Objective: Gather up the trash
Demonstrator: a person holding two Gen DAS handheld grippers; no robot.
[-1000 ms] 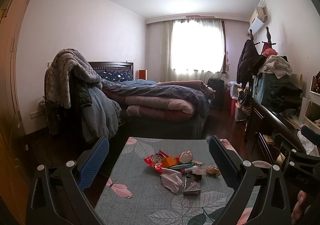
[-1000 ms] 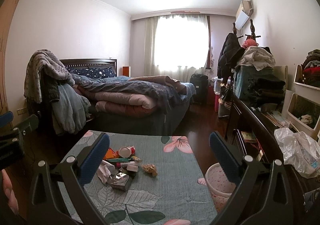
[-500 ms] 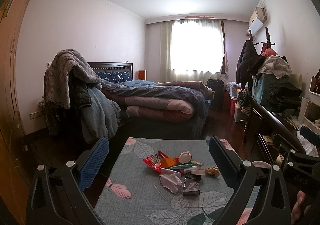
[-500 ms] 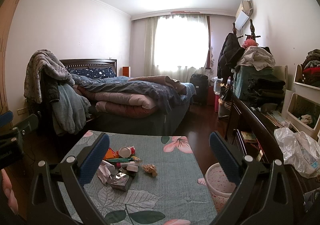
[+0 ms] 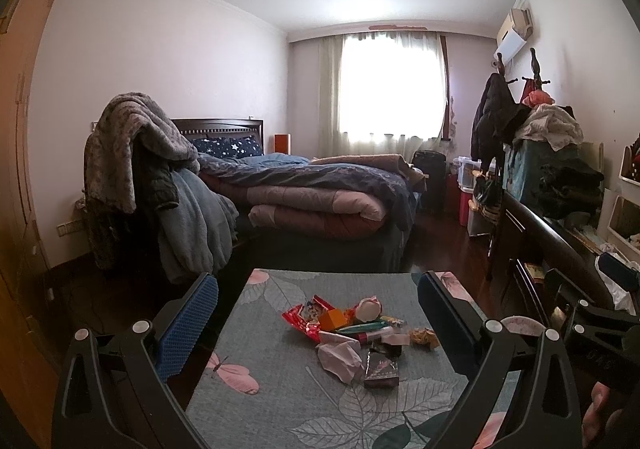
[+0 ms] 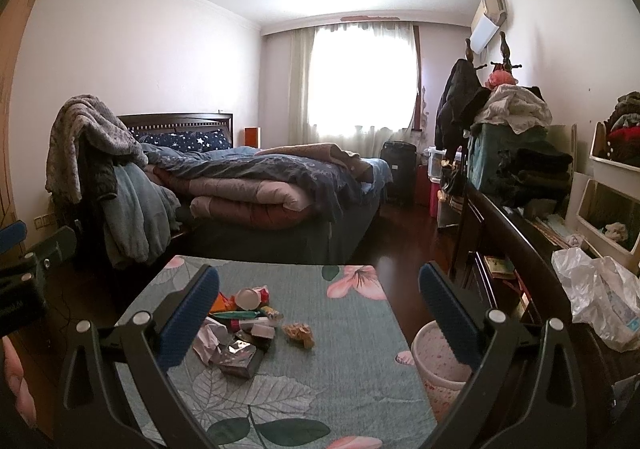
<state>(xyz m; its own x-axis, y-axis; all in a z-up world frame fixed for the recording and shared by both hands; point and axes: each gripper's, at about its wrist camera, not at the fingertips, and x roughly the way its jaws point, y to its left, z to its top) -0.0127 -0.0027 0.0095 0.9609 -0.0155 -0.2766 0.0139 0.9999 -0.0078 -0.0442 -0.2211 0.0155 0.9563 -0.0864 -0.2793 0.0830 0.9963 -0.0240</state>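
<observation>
Both claws, left claw (image 5: pixel 316 313) and right claw (image 6: pixel 318 305), are spread wide and empty above the table (image 6: pixel 352 333). Trash pile (image 5: pixel 352 333) lies mid-table: red wrapper (image 5: pixel 304 315), orange box (image 5: pixel 333 320), crumpled tissue (image 5: pixel 340 359), dark foil packet (image 5: pixel 381 369), one tan wad (image 6: pixel 298 332) apart. No legible writing. One pink bin (image 6: pixel 438 359) beside the table.

**Cloth, foil, paper and plastic in a bedroom**

The worktop (image 6: pixel 352 353) wears a matt woven cloth printed with leaves and flowers. On it lie a glossy red wrapper (image 5: pixel 304 319), a crumpled paper tissue (image 5: pixel 340 359) and a shiny foil packet (image 6: pixel 240 355). The fingers (image 6: pixel 192 313) are matt black plastic with ribbed blue rubber pads. The floor (image 6: pixel 404 233) is polished dark wood. A thin, wrinkled plastic bag (image 6: pixel 596 289) glints. The bin (image 6: pixel 436 361) looks like smooth speckled plastic.
</observation>
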